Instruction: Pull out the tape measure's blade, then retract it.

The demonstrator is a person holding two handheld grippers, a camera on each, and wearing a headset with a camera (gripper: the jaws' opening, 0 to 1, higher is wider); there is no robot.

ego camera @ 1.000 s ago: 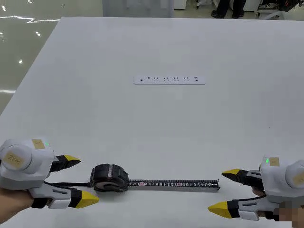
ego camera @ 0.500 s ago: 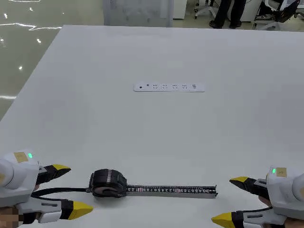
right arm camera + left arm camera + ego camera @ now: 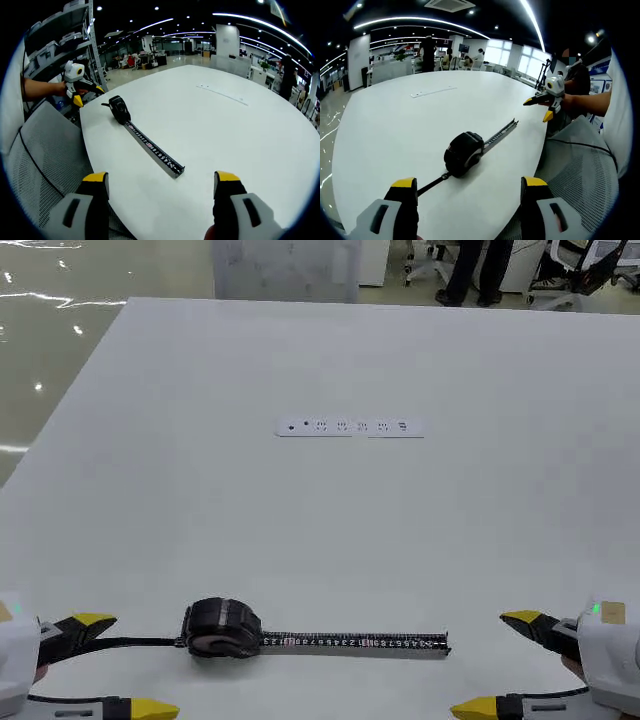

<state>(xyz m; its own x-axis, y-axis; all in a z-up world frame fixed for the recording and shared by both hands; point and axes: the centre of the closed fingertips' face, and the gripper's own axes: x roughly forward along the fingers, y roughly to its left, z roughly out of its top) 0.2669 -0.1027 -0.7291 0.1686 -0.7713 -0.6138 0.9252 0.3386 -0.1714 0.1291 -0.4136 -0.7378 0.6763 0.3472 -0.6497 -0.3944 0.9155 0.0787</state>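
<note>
See tape measure [image 3: 222, 628] at near edge of counter [image 3: 330, 520], blade [image 3: 355, 642] out to the right, flat, unheld. Left gripper [image 3: 125, 664] near-left of case, jaws open, empty. Right gripper [image 3: 495, 663] near-right beyond blade tip, jaws open, empty. Judging pull-out done, retract pending. Next: pin case, release lock, guide blade in.

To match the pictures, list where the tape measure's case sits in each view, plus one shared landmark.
Head view: tape measure case low left, blade running right.
Left gripper view: tape measure case at centre.
Right gripper view: tape measure case upper left.
Shared landmark: white power strip.
</note>
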